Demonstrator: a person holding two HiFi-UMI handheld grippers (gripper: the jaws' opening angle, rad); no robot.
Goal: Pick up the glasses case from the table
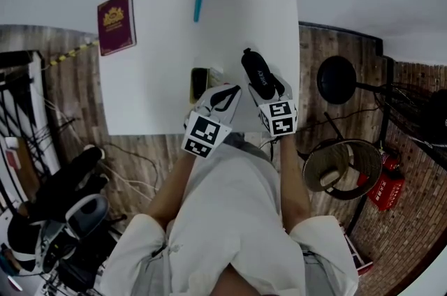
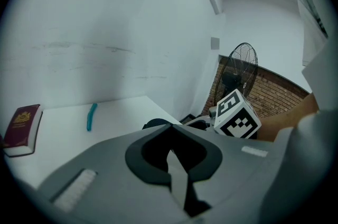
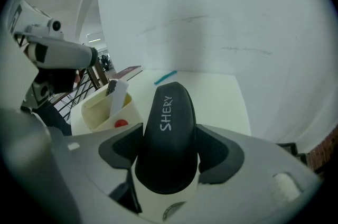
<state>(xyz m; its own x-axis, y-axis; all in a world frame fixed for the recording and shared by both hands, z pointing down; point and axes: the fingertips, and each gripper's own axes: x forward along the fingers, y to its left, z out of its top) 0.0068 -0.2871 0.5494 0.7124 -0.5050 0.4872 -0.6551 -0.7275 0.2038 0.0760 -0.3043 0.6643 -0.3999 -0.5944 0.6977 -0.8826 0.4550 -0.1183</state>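
Observation:
The glasses case (image 1: pixel 257 75) is black and rounded, with white lettering on its lid (image 3: pixel 169 128). My right gripper (image 1: pixel 263 84) is shut on it, one dark pad pressing each long side, and the case's far end pokes out past the jaws above the white table (image 1: pixel 160 71). In the right gripper view the case fills the gap between the jaws of the right gripper (image 3: pixel 169 151). My left gripper (image 1: pixel 222 98) hovers just left of it by the table's near edge. In its own view the left gripper (image 2: pixel 171 130) has its jaw tips together with nothing between them.
A pale yellow container (image 3: pixel 105 109) holding small items stands on the table left of the case (image 1: pixel 200 84). A teal pen (image 1: pixel 201 0) lies at the far side and a maroon booklet (image 1: pixel 116 24) at the far left corner. A round stool (image 1: pixel 336 78) and a wire basket (image 1: pixel 342 167) stand to the right.

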